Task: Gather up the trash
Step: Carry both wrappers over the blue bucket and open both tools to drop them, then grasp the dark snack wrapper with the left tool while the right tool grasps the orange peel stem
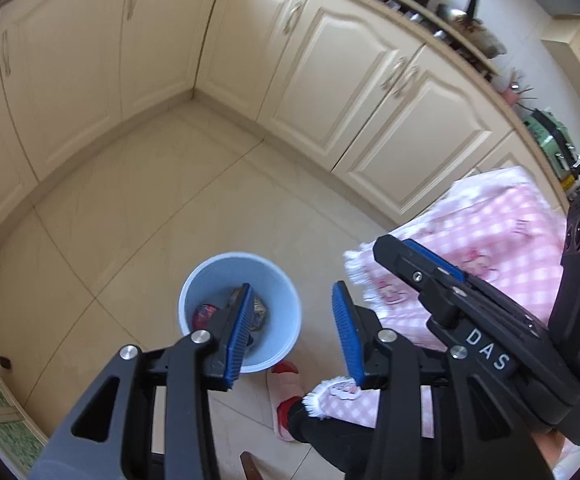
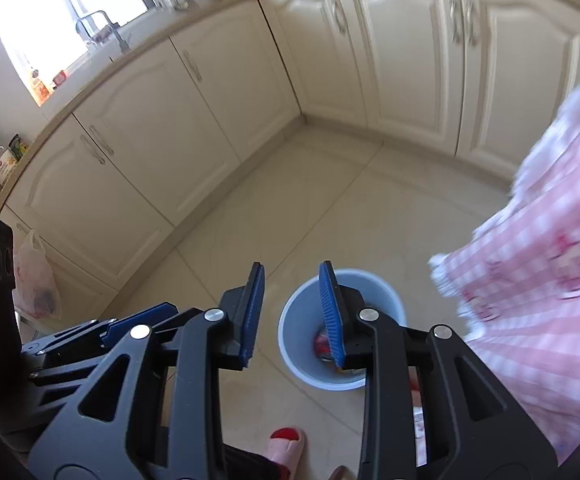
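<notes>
Left hand-held gripper point(image 1: 290, 312) and right hand-held gripper point(image 2: 292, 300) are both wide apart and hold nothing. Below them, the blue bin point(image 1: 285, 320) stands on the tiled floor point(image 1: 149, 220); fingers partly hide its crumpled trash point(image 1: 205, 314). Cream cabinets point(image 1: 350, 92) stand beyond.

Left gripper point(image 1: 290, 304) and right gripper point(image 2: 290, 280) gape, side by side.

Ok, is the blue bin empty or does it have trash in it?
Not empty: the blue bin stands upright on the floor with crumpled wrappers at its bottom.
</notes>
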Tool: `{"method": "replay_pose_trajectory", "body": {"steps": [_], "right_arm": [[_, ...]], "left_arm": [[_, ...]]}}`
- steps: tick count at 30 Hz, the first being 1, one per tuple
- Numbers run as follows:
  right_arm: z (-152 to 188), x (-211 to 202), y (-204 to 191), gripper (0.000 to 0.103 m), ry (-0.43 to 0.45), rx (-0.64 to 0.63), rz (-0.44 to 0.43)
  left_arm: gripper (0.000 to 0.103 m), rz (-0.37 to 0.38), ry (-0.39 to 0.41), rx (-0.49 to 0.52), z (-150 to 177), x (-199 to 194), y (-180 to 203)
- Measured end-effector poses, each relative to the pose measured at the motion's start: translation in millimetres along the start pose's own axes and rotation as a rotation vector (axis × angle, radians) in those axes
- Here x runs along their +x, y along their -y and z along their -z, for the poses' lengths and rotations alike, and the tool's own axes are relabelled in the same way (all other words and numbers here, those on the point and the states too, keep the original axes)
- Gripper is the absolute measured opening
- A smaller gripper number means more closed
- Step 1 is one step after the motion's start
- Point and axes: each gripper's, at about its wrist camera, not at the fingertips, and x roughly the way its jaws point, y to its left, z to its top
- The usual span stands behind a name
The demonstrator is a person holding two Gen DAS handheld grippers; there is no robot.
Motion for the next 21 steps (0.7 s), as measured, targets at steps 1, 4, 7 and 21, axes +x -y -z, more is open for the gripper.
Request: {"method": "replay_pose_trajectory", "body": {"steps": [1, 4, 7, 21], "right_arm": [[-1, -15, 0, 0.029, 0.025, -0.007, 0.017], [-5, -63, 6, 0.038, 0.104, -0.026, 0.096], [-3, -114, 23, 0.045, 0.189, -0.020, 0.166], [54, -308, 188, 0.060, 0.372, 0.191, 0.536]], "left_arm": [[0.041, 0.005, 0.012, 0.011, 0, -7, 6], [0.043, 0.031, 0.061, 0.069, 2, -35, 37], [0.047, 0.076, 0.098, 0.132, 4, -58, 76], [0.053, 0.277, 0.046, 0.592, 70, -53, 308]]}}
